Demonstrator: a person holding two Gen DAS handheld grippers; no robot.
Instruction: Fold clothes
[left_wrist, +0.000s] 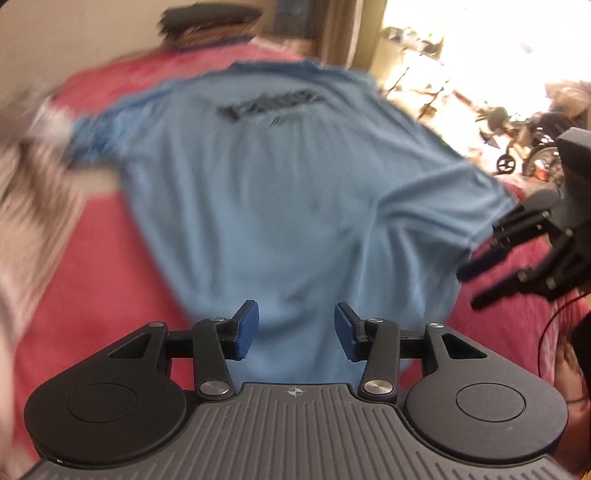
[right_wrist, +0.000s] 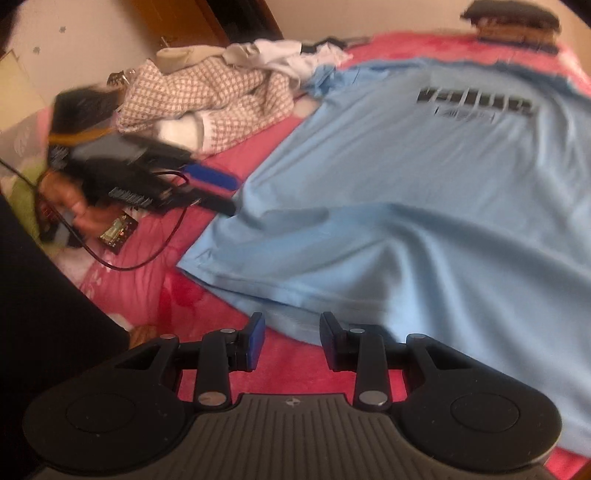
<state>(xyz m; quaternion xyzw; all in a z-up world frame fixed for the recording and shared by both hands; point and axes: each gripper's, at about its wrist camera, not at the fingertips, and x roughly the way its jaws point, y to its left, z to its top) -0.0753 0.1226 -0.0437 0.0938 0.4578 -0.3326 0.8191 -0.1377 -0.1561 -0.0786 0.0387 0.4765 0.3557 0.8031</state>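
Lying spread flat on the bed (right_wrist: 258, 373), the blue shirt (left_wrist: 280, 206) shows no fold — both claws, left claw (left_wrist: 296, 330) and right claw (right_wrist: 292, 340), gape empty.

From the left wrist we look low along the blue shirt (left_wrist: 295, 192) toward its printed end; from the right wrist we face it from the hem corner, close over the red bed (right_wrist: 147, 273). Both views share the shirt.
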